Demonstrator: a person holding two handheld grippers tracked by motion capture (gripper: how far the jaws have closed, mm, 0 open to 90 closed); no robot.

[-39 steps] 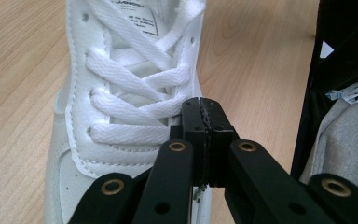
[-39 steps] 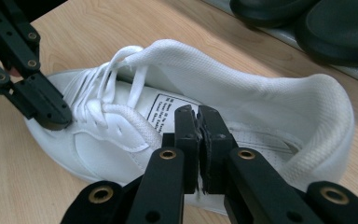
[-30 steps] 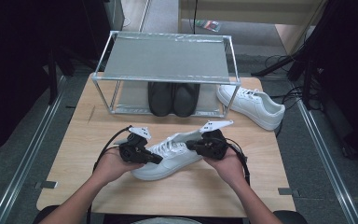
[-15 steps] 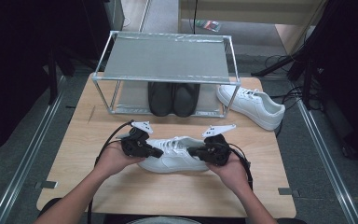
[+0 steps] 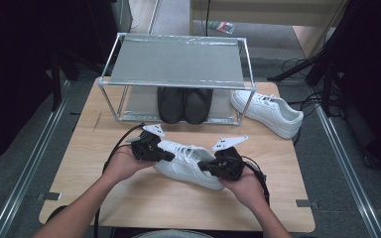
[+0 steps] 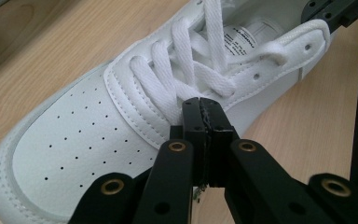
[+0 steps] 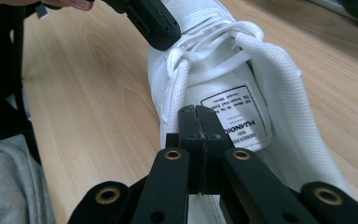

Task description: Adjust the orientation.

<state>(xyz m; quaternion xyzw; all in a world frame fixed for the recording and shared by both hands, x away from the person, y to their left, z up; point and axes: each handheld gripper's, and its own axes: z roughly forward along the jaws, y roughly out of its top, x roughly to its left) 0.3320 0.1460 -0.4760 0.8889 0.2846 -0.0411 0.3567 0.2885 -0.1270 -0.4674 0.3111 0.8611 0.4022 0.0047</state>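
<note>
A white sneaker point(image 5: 186, 166) lies on the wooden table point(image 5: 144, 203), toe toward my left gripper point(image 5: 171, 157), heel toward my right gripper point(image 5: 201, 166). In the left gripper view the sneaker point(image 6: 88, 135) has its toe near the camera, and my left gripper point(image 6: 204, 109) is shut with its tips against the lowest crossed lace point(image 6: 158, 88). Whether lace is pinched cannot be told. My right gripper point(image 7: 199, 116) is shut over the tongue label point(image 7: 237, 116), with a lace point(image 7: 175, 93) hanging just beside its jaws. The left gripper point(image 7: 161, 32) rests on the laces farther off.
A metal rack point(image 5: 178, 37) with a mesh top stands at the back of the table. A pair of black shoes point(image 5: 184, 105) sits under it. A second white sneaker point(image 5: 268, 113) lies to the rack's right. Cables trail from both grippers.
The sneaker has turned on the table, its heel end swinging toward the person. The right gripper came nearer with it, and the left gripper shifted slightly away toward the rack.
</note>
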